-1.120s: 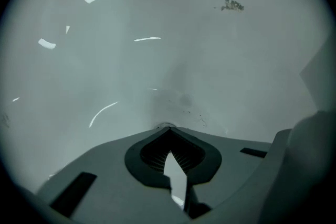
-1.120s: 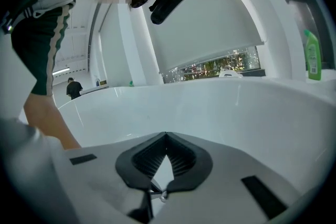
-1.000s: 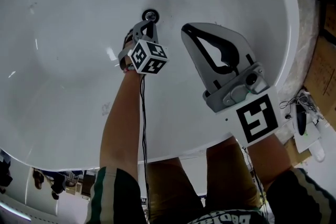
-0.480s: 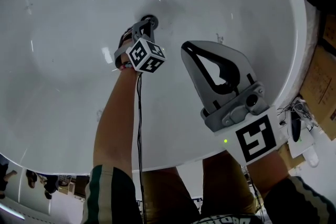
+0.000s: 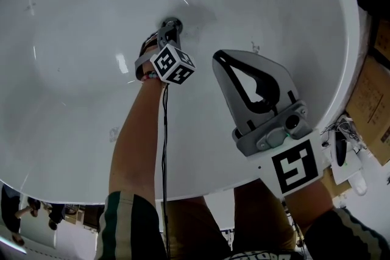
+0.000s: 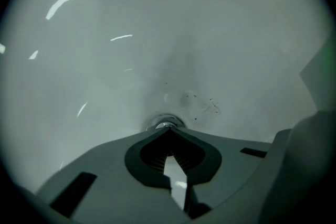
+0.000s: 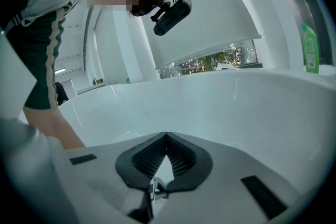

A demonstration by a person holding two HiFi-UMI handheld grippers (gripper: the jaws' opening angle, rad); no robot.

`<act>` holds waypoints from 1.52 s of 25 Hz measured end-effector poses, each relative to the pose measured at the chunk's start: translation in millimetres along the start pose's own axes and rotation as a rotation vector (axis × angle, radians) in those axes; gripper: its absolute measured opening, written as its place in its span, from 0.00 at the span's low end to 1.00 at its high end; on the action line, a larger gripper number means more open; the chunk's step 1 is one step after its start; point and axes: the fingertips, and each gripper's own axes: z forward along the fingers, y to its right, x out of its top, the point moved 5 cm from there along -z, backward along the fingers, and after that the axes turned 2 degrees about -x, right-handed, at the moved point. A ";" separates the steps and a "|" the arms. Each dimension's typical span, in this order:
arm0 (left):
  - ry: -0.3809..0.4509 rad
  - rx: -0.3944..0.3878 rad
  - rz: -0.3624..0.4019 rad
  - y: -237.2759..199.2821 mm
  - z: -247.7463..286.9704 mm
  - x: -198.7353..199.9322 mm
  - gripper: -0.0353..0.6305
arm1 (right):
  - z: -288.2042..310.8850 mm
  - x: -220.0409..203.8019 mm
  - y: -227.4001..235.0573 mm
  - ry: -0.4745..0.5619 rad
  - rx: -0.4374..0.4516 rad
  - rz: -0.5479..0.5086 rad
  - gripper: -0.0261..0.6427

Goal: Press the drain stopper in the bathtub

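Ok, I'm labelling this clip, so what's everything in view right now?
bathtub: one, white, fills the head view.
drain stopper: one, metal, tub bottom.
bottle: one, green, by the tub's rim.
cardboard: brown, beside the tub, count unclear.
head camera: one, black, on the person's head.
left arm: one, bare, reaching into the tub.
left gripper: grey, shut, tip at the stopper.
right gripper: grey, shut, empty, over the tub.
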 end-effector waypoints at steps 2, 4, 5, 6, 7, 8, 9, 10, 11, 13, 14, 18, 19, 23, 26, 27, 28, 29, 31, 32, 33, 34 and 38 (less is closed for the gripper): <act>-0.014 -0.008 0.011 1.7 4.2 -6.4 0.07 | 4.4 -3.0 0.5 -0.016 -0.011 0.011 0.06; -0.026 -0.007 0.018 2.0 6.1 -11.7 0.07 | 6.7 -5.5 0.5 -0.025 -0.015 0.035 0.06; -0.029 -0.007 0.007 1.5 6.1 -13.3 0.07 | 6.9 -6.4 0.6 -0.031 -0.018 0.044 0.06; -0.031 -0.010 -0.013 1.2 5.8 -14.5 0.07 | 6.7 -7.5 0.7 -0.040 -0.022 0.051 0.06; -0.033 -0.015 -0.034 1.1 5.6 -15.6 0.07 | 6.7 -8.6 0.8 -0.049 -0.025 0.057 0.06; -0.034 -0.024 -0.053 1.0 5.6 -16.5 0.07 | 6.9 -9.3 1.1 -0.057 -0.028 0.061 0.06; -0.035 -0.034 -0.070 0.6 5.7 -16.7 0.07 | 7.4 -9.9 1.4 -0.061 -0.029 0.066 0.06; -0.035 -0.046 -0.085 0.3 5.8 -16.1 0.07 | 7.9 -10.4 1.6 -0.065 -0.030 0.068 0.06; -0.034 -0.059 -0.099 0.3 5.9 -14.8 0.07 | 8.1 -11.2 1.6 -0.069 -0.030 0.069 0.06; -0.037 -0.078 -0.123 -0.4 6.5 -11.1 0.07 | 7.6 -13.5 1.0 -0.087 -0.025 0.064 0.06; -0.040 -0.086 -0.134 -0.7 7.1 -9.3 0.07 | 7.2 -15.0 0.5 -0.100 -0.020 0.063 0.06; -0.057 -0.142 -0.176 3.8 8.8 -6.6 0.07 | 6.7 -19.7 0.6 -0.151 -0.016 0.090 0.06; -0.061 -0.152 -0.186 4.8 9.1 -6.7 0.07 | 7.1 -20.7 0.6 -0.164 -0.017 0.097 0.06; -0.062 -0.174 -0.234 3.6 10.1 -4.5 0.07 | 6.6 -23.4 -0.6 -0.192 -0.010 0.091 0.06; -0.061 -0.175 -0.208 2.3 7.4 -2.6 0.07 | 7.1 -26.4 0.7 -0.221 -0.025 0.079 0.06; -0.064 -0.161 -0.196 -0.2 6.8 -3.3 0.07 | 8.2 -27.4 2.1 -0.232 -0.035 0.071 0.06; -0.067 -0.150 -0.190 -2.6 6.3 -3.4 0.07 | 9.5 -28.7 3.9 -0.243 -0.046 0.063 0.06; -0.066 -0.155 -0.191 -2.7 6.2 -2.8 0.07 | 11.1 -30.2 5.8 -0.256 -0.056 0.056 0.06; -0.062 -0.197 -0.221 0.8 6.9 -1.7 0.07 | 14.9 -32.7 8.8 -0.275 -0.070 0.042 0.06; -0.063 -0.214 -0.241 0.8 7.2 -1.6 0.07 | 17.5 -32.9 10.4 -0.276 -0.070 0.031 0.06; -0.065 -0.222 -0.254 -0.4 7.8 -1.3 0.07 | 20.7 -32.8 12.1 -0.274 -0.069 0.018 0.06; -0.066 -0.222 -0.255 -2.2 8.7 -0.9 0.07 | 24.2 -32.6 13.7 -0.273 -0.066 0.008 0.06; -0.067 -0.213 -0.244 -7.8 10.8 -1.2 0.07 | 40.8 -26.6 11.5 -0.274 -0.048 0.007 0.06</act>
